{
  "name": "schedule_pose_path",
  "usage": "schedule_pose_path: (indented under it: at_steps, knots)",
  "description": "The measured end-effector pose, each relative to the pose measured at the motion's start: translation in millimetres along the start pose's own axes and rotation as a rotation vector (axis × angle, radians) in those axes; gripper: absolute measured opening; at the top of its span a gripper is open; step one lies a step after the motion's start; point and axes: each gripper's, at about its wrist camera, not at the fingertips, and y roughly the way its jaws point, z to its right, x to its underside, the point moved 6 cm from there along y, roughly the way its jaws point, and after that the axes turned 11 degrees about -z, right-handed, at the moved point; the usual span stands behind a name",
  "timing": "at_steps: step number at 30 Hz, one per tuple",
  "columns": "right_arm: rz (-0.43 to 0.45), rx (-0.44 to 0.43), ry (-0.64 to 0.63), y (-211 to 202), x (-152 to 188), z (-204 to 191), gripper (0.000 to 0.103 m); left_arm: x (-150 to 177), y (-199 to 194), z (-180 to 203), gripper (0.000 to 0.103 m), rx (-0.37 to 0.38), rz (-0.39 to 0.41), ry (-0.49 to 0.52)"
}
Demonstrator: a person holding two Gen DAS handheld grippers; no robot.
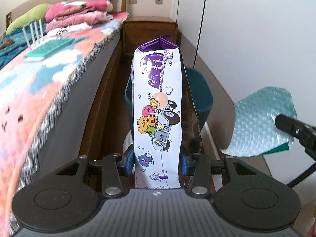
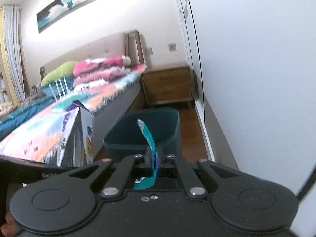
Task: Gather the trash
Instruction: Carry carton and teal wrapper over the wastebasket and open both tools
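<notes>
Carton (image 1: 157, 106) in left jaws, wrapper (image 2: 149, 138) in right, near open bin (image 2: 158, 110).

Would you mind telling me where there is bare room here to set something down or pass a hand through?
The wooden floor strip between the teal bin and the white wardrobe is bare. The nightstand top looks bare too. The bed is crowded with folded bedding, and the gap between bed and bin is tight.

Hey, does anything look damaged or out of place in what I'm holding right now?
The carton in the left tongs is torn open at its purple top, and its right side looks ripped. The bubble wrap in the right tongs has ragged edges. Both are held near the bin.
</notes>
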Motion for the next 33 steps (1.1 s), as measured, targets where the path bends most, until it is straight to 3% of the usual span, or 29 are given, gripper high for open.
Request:
schedule_pose_path:
  at_steps: [11,17,25,33]
  knots:
    - [0.052,-0.015,-0.103,48,-68,-27,0.002,-92,11,-7,0.043,-0.015,0.062,0.008]
    - [0.018,0.022,-0.149,90,-69,-35,0.001,-132,45,-13,0.043,0.013,0.052,-0.030]
    - [-0.088,0.059,-0.153,153,-50,-31,0.001,-138,110,-2,0.043,0.010,-0.013,-0.019]
    - [-0.190,0.098,-0.135,182,-27,-27,0.004,-134,152,2,0.043,-0.017,-0.068,-0.005]
